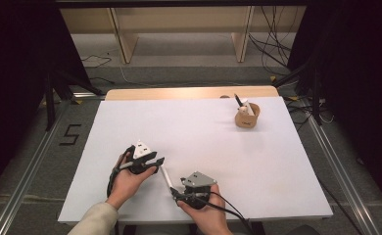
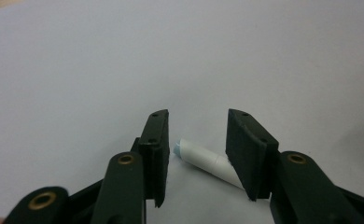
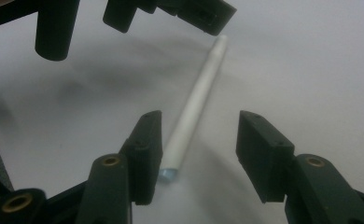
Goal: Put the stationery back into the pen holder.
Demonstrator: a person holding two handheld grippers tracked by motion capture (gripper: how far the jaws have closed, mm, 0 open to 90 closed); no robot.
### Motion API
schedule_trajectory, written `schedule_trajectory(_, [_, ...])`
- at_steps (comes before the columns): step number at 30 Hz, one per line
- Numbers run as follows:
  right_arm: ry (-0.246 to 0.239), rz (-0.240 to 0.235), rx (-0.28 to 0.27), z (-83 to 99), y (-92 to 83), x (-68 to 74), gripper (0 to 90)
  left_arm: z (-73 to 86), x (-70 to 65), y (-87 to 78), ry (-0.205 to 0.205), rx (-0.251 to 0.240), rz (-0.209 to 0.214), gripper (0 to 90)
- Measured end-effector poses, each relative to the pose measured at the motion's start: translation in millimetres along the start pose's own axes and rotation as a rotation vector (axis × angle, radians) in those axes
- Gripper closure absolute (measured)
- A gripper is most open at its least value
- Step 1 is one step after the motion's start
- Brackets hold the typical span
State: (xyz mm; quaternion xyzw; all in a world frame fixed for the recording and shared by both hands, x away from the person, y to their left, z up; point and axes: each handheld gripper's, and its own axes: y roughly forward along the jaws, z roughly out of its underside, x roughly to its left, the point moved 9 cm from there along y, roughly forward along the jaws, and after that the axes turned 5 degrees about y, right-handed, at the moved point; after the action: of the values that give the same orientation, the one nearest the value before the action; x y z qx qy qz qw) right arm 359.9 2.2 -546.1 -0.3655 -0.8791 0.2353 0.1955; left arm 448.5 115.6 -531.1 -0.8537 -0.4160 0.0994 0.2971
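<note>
Scene: a table [image 1: 277, 196] under a white sheet, with the work at its near edge and a small brown round cup [image 1: 247, 117] well apart, near the far right corner.

Task thing: a slim white plastic pen [image 1: 166, 177] lies flat on the sheet close to the near edge, a little left of the middle, running slantwise between my two hands.

Pen, near end: in the right gripper view the pen [image 3: 196, 103] shows a pale blue tip at the end nearest my right tool.

Pen, far end: in the left gripper view the pen [image 2: 203, 161] shows a short white length with a bluish end, and the rest passes behind one jaw.

Left tool: my left tool [image 1: 156, 162] sits low over the pen's far end with its jaws apart. In its own view [image 2: 196, 154] the pen end lies in the gap; one jaw stands just beside it and I cannot tell whether that jaw touches it. It grips nothing.

Right tool: my right tool [image 1: 175, 192] is at the pen's near end. In its own view [image 3: 199, 154] the jaws stand apart, the pen's tip lies just beside one jaw, and neither pad presses on it.

Cup contents: a dark stick and a white piece stand up in the cup; I cannot make out what they are.
</note>
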Motion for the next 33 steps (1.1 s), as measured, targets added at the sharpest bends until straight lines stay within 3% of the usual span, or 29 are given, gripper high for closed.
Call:
schedule_trajectory(16, [-0.018,0.048,0.058,-12.8,23.5,1.9,55.6,0.1,1.2,-0.1,-0.002,0.000,-0.002,59.4])
schedule_trajectory(33, [-0.032,0.074,0.131,-8.4,36.0,6.6,59.7,-0.4,1.5,0.1,-0.009,-0.005,-0.002,59.0])
